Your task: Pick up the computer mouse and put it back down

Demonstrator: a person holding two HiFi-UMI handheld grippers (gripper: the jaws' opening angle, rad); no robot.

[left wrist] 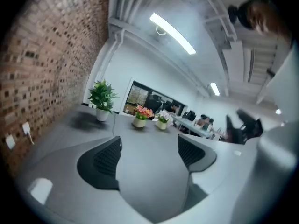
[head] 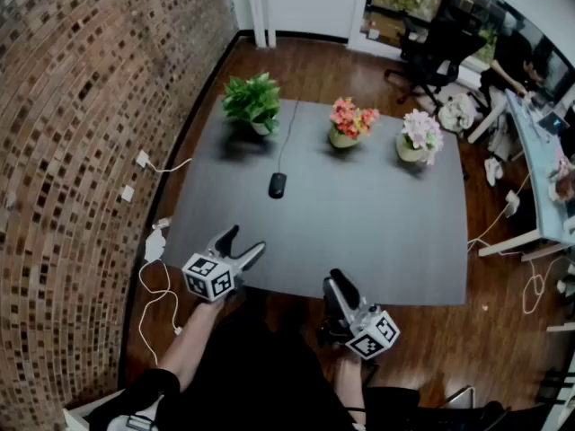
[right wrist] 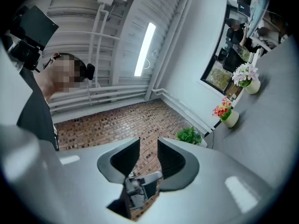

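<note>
Grey table (head: 386,241) is taking up the middle of the room, with a brick wall running along its left side and potted plants standing in a row near its far edge. The computer mouse (head: 277,185) is lying on the left-centre part of the table, short of the green plant (head: 252,103), with its cable (head: 286,137) trailing away toward the far edge. Nothing is touching it.

The left gripper (head: 241,244) is hovering over the near edge of the table, well apart from the mouse. Its jaws are standing wide, with only bare tabletop between them. The right gripper (head: 340,285) is hanging just off the near edge and tilting upward toward the brick wall, its jaws only narrowly apart and holding nothing.

The step in hand is looking like the reach, and the left gripper seems the better candidate, being nearer and already wide. Doing it well is going to mean carrying that gripper forward and down until the jaws are straddling the mouse across its narrow width, one pad on each flank, not end to end. The shell is looking smooth and rounded, so a low, gentle squeeze should be keeping it from slipping out. A small lift should be keeping the cable from tugging. In the left gripper view the mouse is not showing clearly and may be sitting behind a jaw, so the head view is serving as the better guide for lining up.
</note>
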